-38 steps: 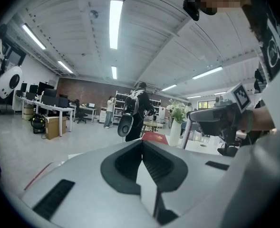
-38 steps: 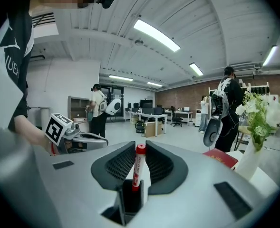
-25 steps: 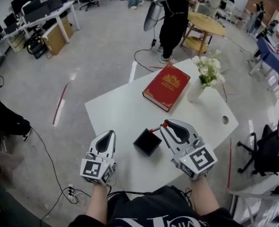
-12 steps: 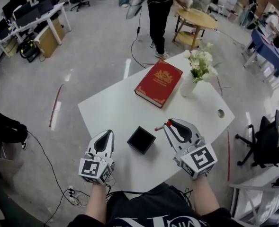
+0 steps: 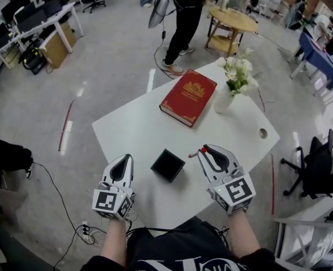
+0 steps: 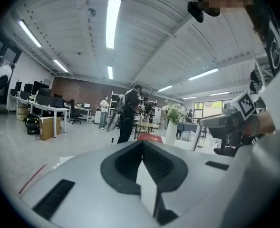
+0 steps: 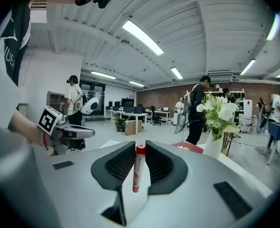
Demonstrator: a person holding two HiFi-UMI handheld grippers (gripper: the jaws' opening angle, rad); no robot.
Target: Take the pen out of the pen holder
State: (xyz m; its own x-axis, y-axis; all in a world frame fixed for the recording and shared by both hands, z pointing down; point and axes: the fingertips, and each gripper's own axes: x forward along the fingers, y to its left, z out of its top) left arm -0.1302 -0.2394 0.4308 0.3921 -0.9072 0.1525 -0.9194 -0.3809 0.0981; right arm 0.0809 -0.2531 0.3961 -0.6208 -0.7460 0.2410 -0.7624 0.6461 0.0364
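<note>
The black square pen holder (image 5: 167, 165) stands empty on the white table (image 5: 132, 134), near its front edge. My right gripper (image 5: 202, 151) hovers just to the right of the holder, shut on a red pen (image 5: 194, 153) that sticks out to the left from its tips. In the right gripper view the red pen (image 7: 138, 167) stands upright between the jaws of my right gripper (image 7: 140, 148). My left gripper (image 5: 122, 160) rests left of the holder, shut on nothing; in the left gripper view its jaws meet at the tip (image 6: 142, 143).
A red book (image 5: 189, 96) lies at the far middle of the table, and a white vase of flowers (image 5: 233, 86) stands at its far right. A round cable hole (image 5: 263, 133) sits near the right edge. A person (image 5: 183, 21) walks on the floor beyond the table.
My right gripper has carried the pen to the right, away from the holder, and a little lower. The left gripper has stayed put. The person beyond the table has stepped left.
</note>
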